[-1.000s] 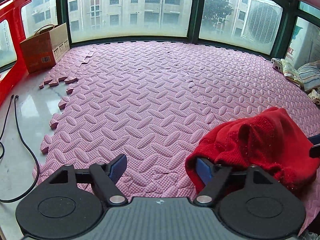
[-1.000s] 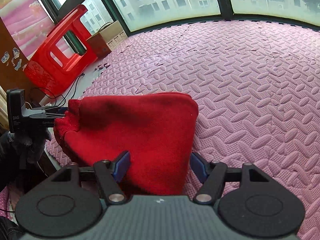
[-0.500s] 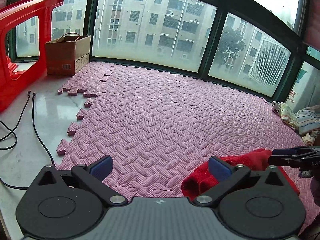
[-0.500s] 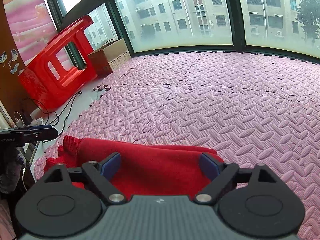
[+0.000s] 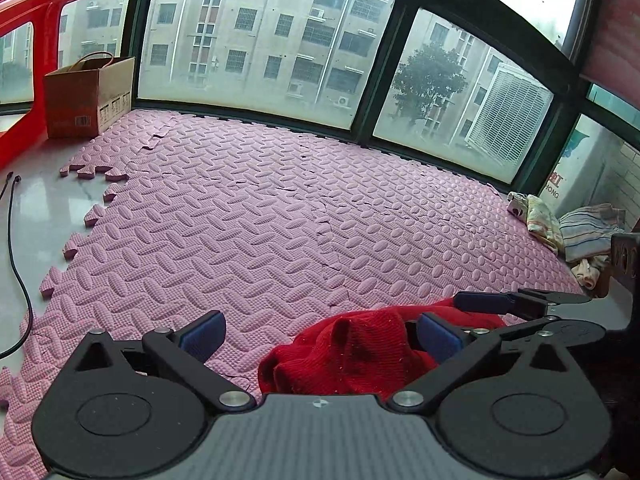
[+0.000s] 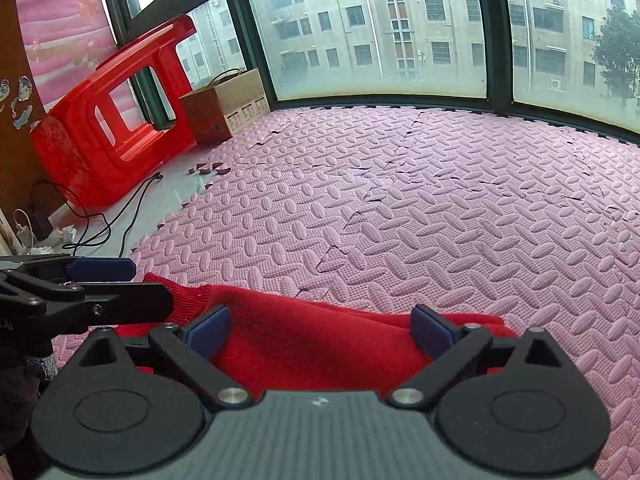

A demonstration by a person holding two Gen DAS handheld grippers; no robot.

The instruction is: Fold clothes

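Showing: one red sweater (image 5: pixel 360 356), one cardboard box (image 5: pixel 90 98), one red plastic stool (image 6: pixel 108 136), two grippers: left gripper (image 5: pixel 320 332), right gripper (image 6: pixel 320 330).

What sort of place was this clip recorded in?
Most likely a home's glazed bay or enclosed balcony: pink foam floor mats, wide windows facing apartment blocks, and a small pile of clothes in the corner.

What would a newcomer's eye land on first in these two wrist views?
The crumpled red knitted garment lies on the pink textured foam floor mat, right under both grippers. The left gripper stands wide open over its bunched end; the right gripper is opening above it, its pads clear of the cloth. Farther back, a big red plastic stool lies tipped beside a brown cardboard box near the windows.
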